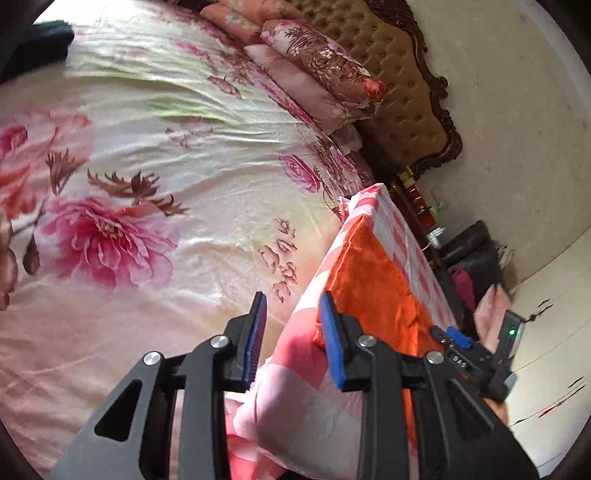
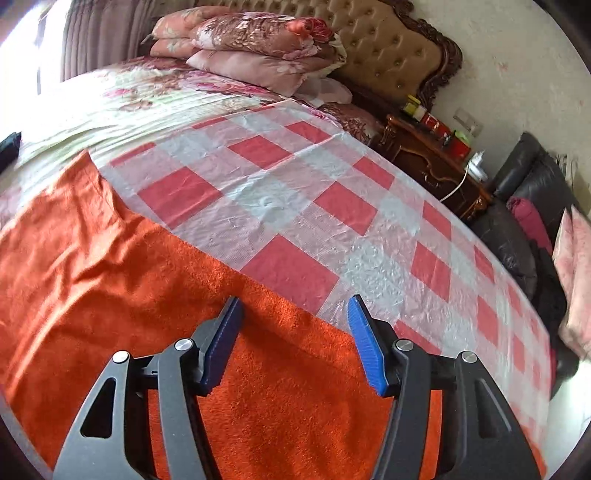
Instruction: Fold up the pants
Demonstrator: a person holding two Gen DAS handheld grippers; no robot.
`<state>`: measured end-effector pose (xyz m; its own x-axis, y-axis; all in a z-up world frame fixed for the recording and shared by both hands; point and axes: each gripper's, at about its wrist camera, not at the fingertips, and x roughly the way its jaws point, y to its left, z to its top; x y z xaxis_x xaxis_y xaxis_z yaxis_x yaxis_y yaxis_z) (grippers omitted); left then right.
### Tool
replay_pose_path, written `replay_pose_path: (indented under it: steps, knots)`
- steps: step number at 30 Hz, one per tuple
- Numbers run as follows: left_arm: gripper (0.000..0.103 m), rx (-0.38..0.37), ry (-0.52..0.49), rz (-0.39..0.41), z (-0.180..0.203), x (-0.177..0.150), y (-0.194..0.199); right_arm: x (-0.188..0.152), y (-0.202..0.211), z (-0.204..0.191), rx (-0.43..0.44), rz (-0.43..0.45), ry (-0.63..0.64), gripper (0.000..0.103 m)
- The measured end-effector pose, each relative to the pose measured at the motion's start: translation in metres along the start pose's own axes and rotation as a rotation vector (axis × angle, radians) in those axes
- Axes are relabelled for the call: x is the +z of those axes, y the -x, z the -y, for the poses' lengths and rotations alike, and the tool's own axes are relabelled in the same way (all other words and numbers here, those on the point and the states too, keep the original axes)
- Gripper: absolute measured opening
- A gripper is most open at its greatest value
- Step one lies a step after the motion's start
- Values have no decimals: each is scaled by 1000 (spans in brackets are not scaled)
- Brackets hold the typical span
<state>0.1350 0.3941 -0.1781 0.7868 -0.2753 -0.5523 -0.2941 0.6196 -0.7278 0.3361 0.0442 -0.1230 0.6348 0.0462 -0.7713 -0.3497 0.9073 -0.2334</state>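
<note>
Two fuzzy orange pants (image 2: pixel 110 258) layers

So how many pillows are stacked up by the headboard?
3 that I can make out, all in one pile: a dark floral pillow on top, a plain pink pillow under it, and a peach pillow at the back. Others may be hidden behind.

Bed (image 2: pixel 122 96) in floral cover carrying checked plastic sheet (image 2: pixel 295 192); orange pants (image 2: pixel 110 258) lying flat on the sheet; pillows (image 2: pixel 258 48) stacking at headboard end.
</note>
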Motion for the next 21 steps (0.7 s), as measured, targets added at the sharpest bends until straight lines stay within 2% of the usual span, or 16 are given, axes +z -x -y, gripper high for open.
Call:
replay_pose_path:
  steps: [3,5,7,10,13,16,18,21]
  knots:
    - [30,-121,93,-34,-17,2,-3,3,13,-7,86,7,-42,58]
    - [30,-128,88,-53,-17,2,-6,4,19,-18,136,2,-43,59]
    - [28,-87,21,-44,-10,1,-1,3,27,-34,191,-5,-32,59]
    - [28,14,-214,-54,19,-6,5,-1,37,-53,245,-16,-17,59]
    - [28,92,-354,-85,37,-17,-2,-7,52,-77,315,-31,24,59]
    - [28,104,-368,-87,38,-17,-7,-17,73,-101,341,-16,97,62]
    - [28,123,-357,-84,36,-14,-11,-27,87,-120,345,16,178,77]
    - [28,121,-336,-83,34,-11,-14,-37,93,-142,315,45,285,77]
